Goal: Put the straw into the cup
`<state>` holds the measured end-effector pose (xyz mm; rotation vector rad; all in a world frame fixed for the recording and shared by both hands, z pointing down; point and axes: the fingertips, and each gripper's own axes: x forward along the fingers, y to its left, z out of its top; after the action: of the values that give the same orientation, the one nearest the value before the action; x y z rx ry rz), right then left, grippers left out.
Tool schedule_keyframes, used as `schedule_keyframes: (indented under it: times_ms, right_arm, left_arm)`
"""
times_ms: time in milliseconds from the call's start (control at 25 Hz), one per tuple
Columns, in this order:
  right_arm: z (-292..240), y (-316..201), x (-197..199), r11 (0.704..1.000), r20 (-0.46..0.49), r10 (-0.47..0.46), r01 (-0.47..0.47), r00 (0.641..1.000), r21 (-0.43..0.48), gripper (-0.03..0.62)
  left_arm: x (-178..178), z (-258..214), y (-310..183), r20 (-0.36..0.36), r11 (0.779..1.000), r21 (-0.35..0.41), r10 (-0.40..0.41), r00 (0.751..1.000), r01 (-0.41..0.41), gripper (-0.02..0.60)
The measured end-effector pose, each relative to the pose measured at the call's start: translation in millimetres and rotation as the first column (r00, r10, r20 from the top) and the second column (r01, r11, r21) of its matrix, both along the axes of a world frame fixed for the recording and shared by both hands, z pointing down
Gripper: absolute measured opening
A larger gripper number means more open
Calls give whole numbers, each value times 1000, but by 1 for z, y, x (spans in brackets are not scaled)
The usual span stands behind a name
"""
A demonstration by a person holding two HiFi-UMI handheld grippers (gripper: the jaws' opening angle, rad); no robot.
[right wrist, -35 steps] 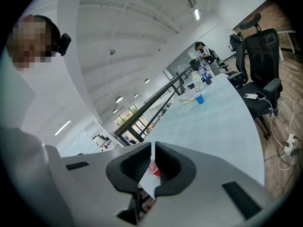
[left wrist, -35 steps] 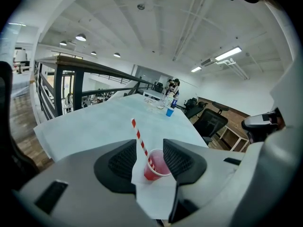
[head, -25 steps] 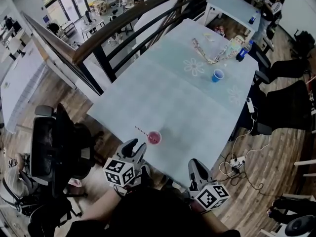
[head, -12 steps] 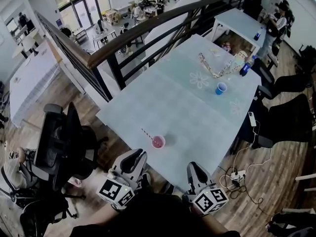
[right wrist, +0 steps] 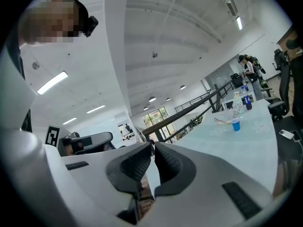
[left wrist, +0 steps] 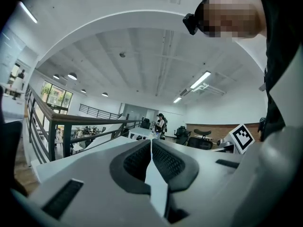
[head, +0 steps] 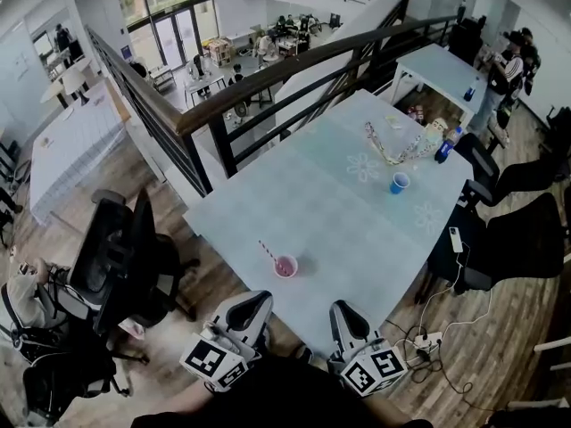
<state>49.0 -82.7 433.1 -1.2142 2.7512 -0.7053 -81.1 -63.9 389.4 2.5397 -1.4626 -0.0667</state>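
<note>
The left gripper [head: 252, 300] hung off the table's [head: 357, 212] near edge. Its jaws had just been closing and now met along their length, with nothing between them [left wrist: 151, 143]. Ahead of it, apart from both claws, the pink cup [head: 285, 267] stood on the table near that edge, with the striped straw [head: 267, 251] leaning out of it toward the left. The right gripper [head: 341, 308] hung beside the left one, its jaws together at the tips and empty [right wrist: 153, 145].

Striped straw [head: 267, 252] leans in the pink cup [head: 285, 267].
</note>
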Motion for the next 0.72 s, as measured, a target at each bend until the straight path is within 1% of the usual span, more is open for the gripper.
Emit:
schedule_keyframes:
  times_ms: [280, 400, 560, 720]
  right_arm:
    - [-17, 16, 12, 993, -16, -71, 72, 997, 92, 40]
    - [-22, 22, 19, 987, -31, -91, 95, 995, 129, 34]
    - [-23, 26, 26, 981, -30, -112, 116, 993, 158, 32]
    - [-20, 31, 26, 976, -54, -129, 137, 990, 167, 32]
  left_arm:
    - [34, -3, 20, 2, 999, 7, 38, 999, -38, 20]
    - [51, -3, 26, 16, 998, 19, 62, 998, -62, 20]
    - [66, 0, 30, 35, 997, 22, 76, 996, -77, 20]
    - [71, 7, 31, 50, 997, -5, 72, 996, -72, 20]
